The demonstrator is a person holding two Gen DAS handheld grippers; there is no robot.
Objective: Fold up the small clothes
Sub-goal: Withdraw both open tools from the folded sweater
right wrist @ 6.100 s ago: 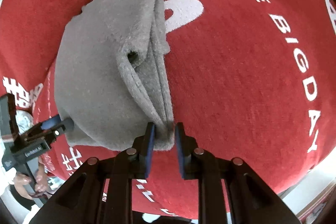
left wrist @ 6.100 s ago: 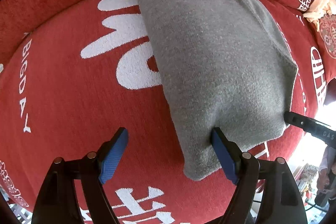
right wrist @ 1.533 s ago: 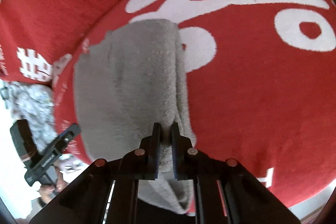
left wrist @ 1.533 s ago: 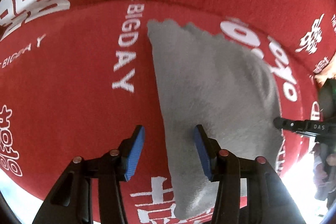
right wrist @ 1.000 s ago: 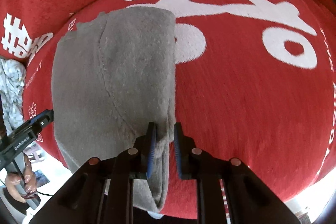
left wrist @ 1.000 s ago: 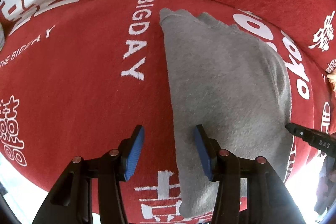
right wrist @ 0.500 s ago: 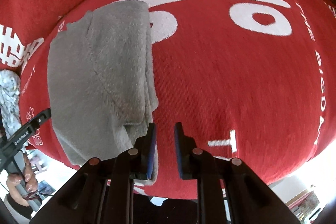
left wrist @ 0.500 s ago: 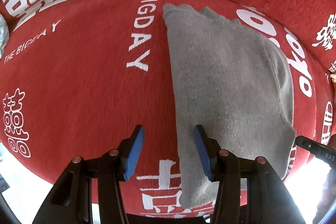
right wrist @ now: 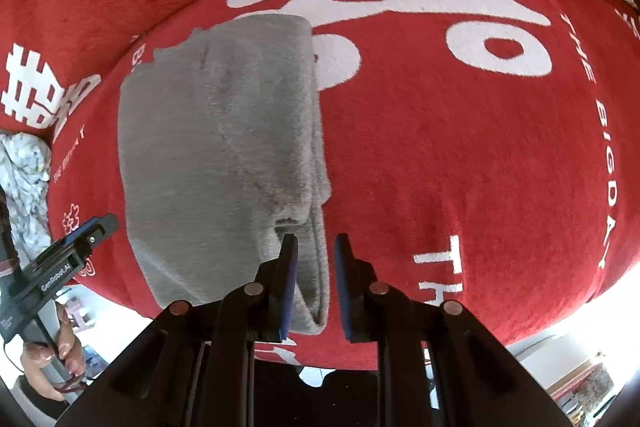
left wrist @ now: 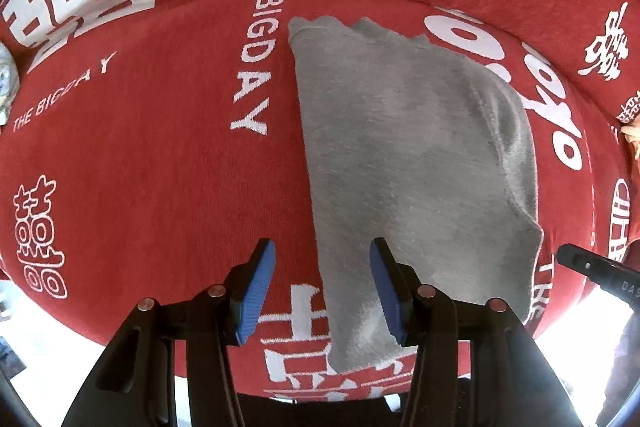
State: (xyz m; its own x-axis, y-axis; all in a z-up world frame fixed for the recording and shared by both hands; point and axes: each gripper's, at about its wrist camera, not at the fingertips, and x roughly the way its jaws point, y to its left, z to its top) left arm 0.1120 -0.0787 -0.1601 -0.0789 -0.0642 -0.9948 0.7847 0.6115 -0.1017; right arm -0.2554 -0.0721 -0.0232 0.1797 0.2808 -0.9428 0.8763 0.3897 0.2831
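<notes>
In the left wrist view, the left tongs (left wrist: pixel 322 291) are standing wide apart at the bottom centre of the frame, holding nothing. The grey garment (left wrist: pixel 408 167) is lying folded on the red blanket (left wrist: pixel 160 167), running from the upper middle of the frame down to the lower middle. Its left edge is passing down between the two blue pads (left wrist: pixel 258 291), so the right pad is sitting over the cloth and the left pad is sitting over bare red fabric. I cannot tell whether either pad is touching the surface. The garment's lower end is reaching below the pads toward the bottom edge of the blanket. The tip of the right tongs (left wrist: pixel 588 267) is poking in at the right edge of the frame, just beside the garment's lower right corner.

In the right wrist view, the right tongs (right wrist: pixel 316 281) are standing slightly parted at the bottom centre, gripping nothing. The grey garment (right wrist: pixel 216 163) is filling the left middle of the frame, with its thick folded edge running down its right side. The lowest stretch of that edge is lying in the gap between the two pads, and the cloth there is looking loose rather than pinched. The left tongs (right wrist: pixel 94 227) are showing at the lower left of the frame, near the garment's lower left edge, with the person's left hand (right wrist: pixel 52 359) beneath them. A pale patterned cloth (right wrist: pixel 22 179) is lying at the far left edge.
</notes>
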